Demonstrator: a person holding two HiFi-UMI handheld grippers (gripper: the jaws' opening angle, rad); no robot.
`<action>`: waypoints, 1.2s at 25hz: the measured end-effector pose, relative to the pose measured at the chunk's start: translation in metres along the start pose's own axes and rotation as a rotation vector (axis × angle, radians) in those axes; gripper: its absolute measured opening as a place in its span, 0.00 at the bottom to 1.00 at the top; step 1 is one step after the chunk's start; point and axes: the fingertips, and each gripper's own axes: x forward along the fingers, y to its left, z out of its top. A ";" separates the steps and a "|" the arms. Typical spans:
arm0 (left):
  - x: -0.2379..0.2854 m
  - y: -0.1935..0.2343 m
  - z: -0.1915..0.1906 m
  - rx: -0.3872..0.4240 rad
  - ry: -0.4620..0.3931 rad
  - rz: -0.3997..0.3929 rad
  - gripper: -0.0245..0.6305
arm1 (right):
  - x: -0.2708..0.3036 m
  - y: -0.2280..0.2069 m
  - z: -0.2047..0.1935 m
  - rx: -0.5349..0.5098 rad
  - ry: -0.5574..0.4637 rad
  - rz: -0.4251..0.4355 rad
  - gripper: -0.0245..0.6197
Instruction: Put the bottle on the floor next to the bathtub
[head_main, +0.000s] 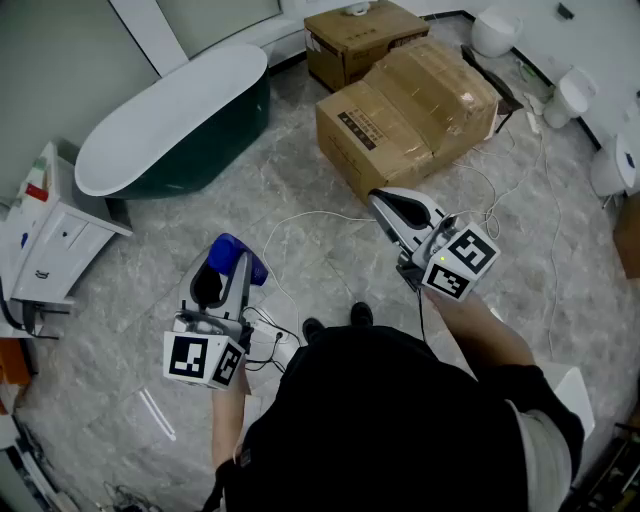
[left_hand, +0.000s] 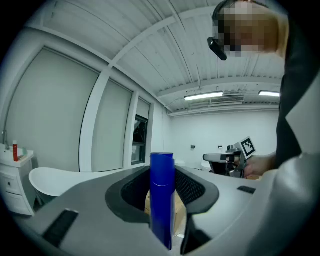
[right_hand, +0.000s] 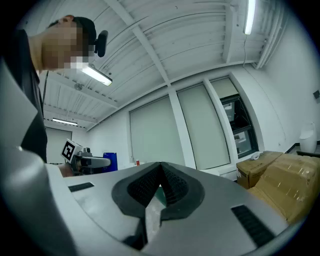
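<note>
1. L gripper (head_main: 224, 272) is clamped on the blue bottle (head_main: 240, 258). In the left gripper view the bottle stands upright betw the jaws, with its top above them. The upright grip makes sense to me: it can go down base-first w/o re-gripping.
2. The bottle is in the air above the floor (head_main: 300, 240), not at the bathtub (head_main: 170, 125). The tub sits well apart, up and left in the head view.
3. R gripper (head_main: 384, 204) is closed w/ nothing in it, jaws meeting at the tips, held about level and off to the right. I read that as parked out of the way, since one hand can do this job.
4. Step in hand, as I judge it: transport. Nothing is placed yet.
5. Next calls for moving twd the tub, lowering the bottle to bare floor just beside its dark side wall, then letting go.
6. Watch the white cable (head_main: 330, 215) on the floor ahead of the feet. The cardboard boxes (head_main: 410, 100) on the right look clear of the path.
</note>
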 end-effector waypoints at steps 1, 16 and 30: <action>0.001 0.000 -0.001 0.001 -0.001 -0.001 0.28 | 0.000 -0.001 0.000 -0.001 -0.003 0.000 0.08; 0.022 -0.006 0.001 -0.006 0.001 0.003 0.28 | -0.009 -0.024 0.002 0.007 -0.009 0.002 0.08; 0.054 -0.049 -0.007 -0.021 0.012 0.030 0.28 | -0.043 -0.055 0.009 0.060 -0.029 0.072 0.08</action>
